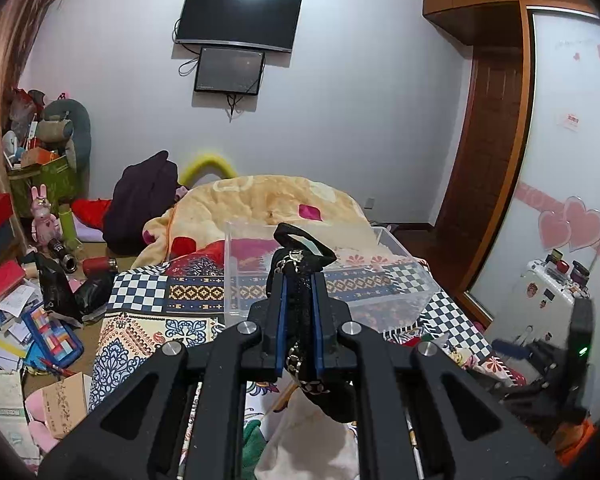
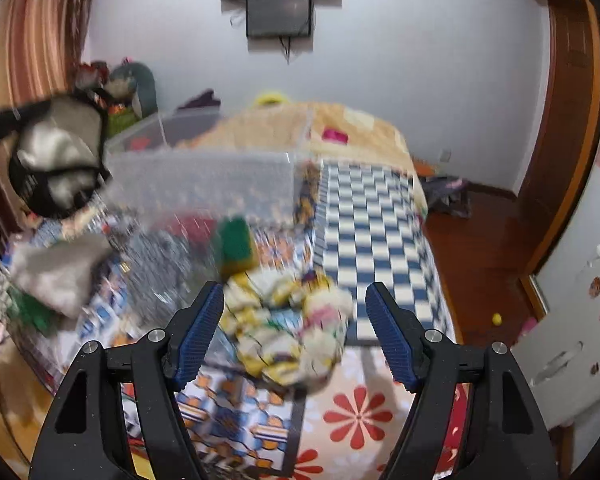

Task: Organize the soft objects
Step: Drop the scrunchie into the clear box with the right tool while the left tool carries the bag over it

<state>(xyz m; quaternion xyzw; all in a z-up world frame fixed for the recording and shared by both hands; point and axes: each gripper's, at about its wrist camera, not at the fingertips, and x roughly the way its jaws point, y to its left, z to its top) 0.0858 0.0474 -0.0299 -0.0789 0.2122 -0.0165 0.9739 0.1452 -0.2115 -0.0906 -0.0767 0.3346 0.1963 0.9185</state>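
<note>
We see the left gripper [image 1: 300,280] clamped on a black lacy garment [image 1: 300,300] with a metal chain, held up in front of the clear plastic box [image 1: 404,280] that sits on the patterned bedspread [image 1: 148,320]. The right gripper [image 2: 296,320] has its jaws wide apart above a crumpled yellow-and-white cloth [image 2: 292,328] lying on the bed (this view is blurred). A green cloth [image 2: 234,248] lies near the box.

Left tongs [image 1: 300,280] clamped tight — right tongs [image 2: 295,312] spread wide.
</note>
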